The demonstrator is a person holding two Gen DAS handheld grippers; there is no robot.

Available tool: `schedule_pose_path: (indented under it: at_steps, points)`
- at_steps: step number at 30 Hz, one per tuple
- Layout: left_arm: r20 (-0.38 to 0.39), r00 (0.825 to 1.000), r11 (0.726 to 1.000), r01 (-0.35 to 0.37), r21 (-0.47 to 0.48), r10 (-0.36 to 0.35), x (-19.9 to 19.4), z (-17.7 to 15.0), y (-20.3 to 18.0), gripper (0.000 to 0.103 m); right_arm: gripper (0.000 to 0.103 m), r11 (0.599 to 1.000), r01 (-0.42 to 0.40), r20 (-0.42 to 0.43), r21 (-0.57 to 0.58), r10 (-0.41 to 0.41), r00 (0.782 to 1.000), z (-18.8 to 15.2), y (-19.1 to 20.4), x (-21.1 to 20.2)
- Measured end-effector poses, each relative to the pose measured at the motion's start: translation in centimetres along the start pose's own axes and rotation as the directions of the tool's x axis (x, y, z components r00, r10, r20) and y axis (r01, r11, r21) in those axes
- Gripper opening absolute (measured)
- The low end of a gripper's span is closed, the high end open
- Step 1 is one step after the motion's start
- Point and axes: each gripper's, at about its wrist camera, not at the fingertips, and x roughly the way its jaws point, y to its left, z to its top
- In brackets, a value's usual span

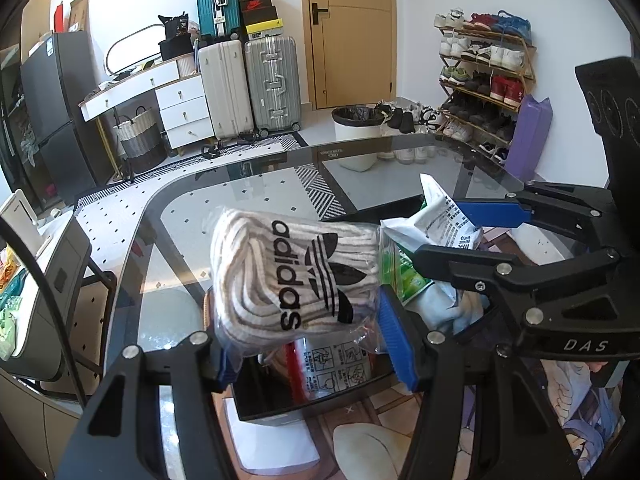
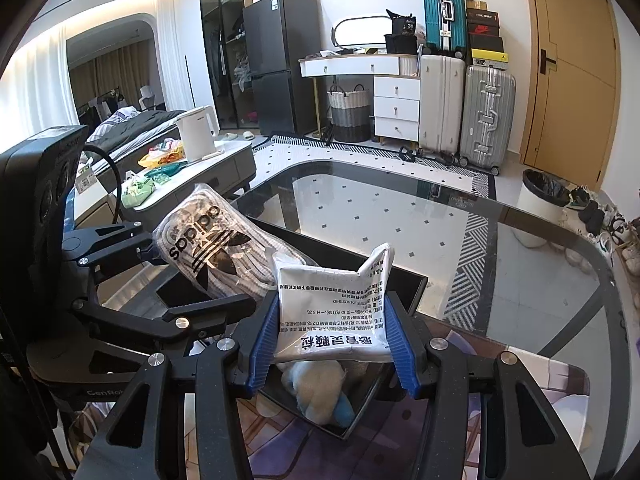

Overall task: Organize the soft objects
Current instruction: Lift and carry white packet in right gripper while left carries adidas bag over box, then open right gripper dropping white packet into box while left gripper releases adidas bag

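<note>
My left gripper point(image 1: 316, 344) is shut on a clear bag of striped adidas socks point(image 1: 296, 276) and holds it over a black open box point(image 1: 280, 404) on the glass table. The socks bag also shows in the right wrist view point(image 2: 208, 252). My right gripper point(image 2: 332, 340) is shut on a white printed pouch point(image 2: 332, 312) above the same box point(image 2: 400, 280); this pouch also shows in the left wrist view point(image 1: 444, 216), between the right gripper's blue pads point(image 1: 492, 212). A white and blue soft toy point(image 2: 316, 388) lies inside the box.
The glass table point(image 2: 520, 248) has a printed mat point(image 2: 560, 380) at its near side. A green packet point(image 1: 404, 276) and a white printed bag point(image 1: 340, 364) lie in the box. A white bin point(image 1: 356, 132), suitcases point(image 1: 272, 84) and a shoe rack point(image 1: 484, 76) stand beyond.
</note>
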Motion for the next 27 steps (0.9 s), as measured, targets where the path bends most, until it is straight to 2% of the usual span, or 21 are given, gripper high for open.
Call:
schedule_pose_path:
  at_steps: [10, 27]
  points:
    - [-0.026, 1.0, 1.0, -0.003, 0.001, 0.003, 1.0, -0.7, 0.0, 0.055, 0.051, 1.0, 0.007, -0.023, -0.014, -0.007, 1.0, -0.3, -0.1, 1.5]
    - [-0.034, 0.999, 1.0, 0.017, -0.022, -0.017, 1.5, -0.7, 1.1, 0.057, 0.051, 0.999, 0.022, -0.029, -0.049, -0.024, 0.999, -0.4, 0.2, 2.7]
